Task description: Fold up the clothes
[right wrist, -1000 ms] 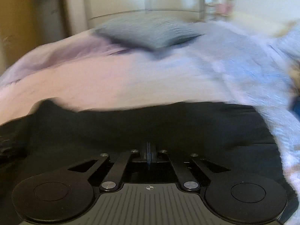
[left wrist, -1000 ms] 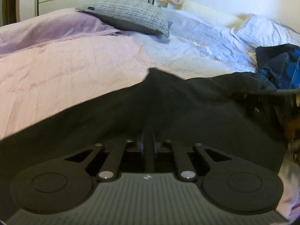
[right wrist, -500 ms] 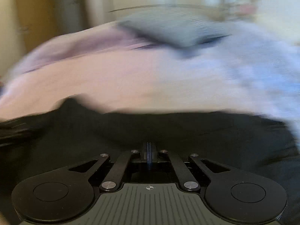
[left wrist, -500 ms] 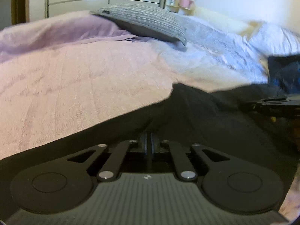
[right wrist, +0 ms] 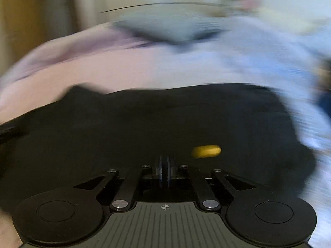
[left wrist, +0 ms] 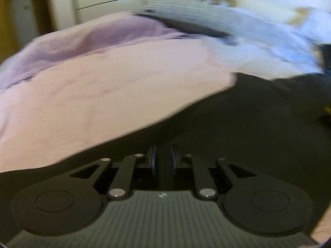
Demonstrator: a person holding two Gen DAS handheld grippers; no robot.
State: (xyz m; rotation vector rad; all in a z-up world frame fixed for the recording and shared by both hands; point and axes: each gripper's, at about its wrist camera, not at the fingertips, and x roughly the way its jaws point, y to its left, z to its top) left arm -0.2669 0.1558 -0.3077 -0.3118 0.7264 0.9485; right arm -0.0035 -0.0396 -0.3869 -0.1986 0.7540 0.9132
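A black garment (left wrist: 248, 124) lies spread on the bed and fills the lower half of both views. My left gripper (left wrist: 163, 161) is shut on the garment's near edge, with black cloth pinched between its pads. In the right wrist view the same black garment (right wrist: 165, 119) stretches wide, and a small yellow tag (right wrist: 206, 150) shows on it just right of the fingers. My right gripper (right wrist: 164, 171) is shut on the cloth too, its pads pressed close together. Both views are blurred by motion.
The bed has a pink-lilac cover (left wrist: 103, 93) on the left and a pale blue blanket (left wrist: 258, 47) on the right. A grey pillow (left wrist: 186, 18) lies at the far side. Dark blue clothes (left wrist: 326, 57) sit at the right edge. Wardrobe doors (left wrist: 124, 2) stand behind.
Both grippers stay shut on the black garment while moving. In the left view its far corner has slid right. The yellow tag has come into the right view.
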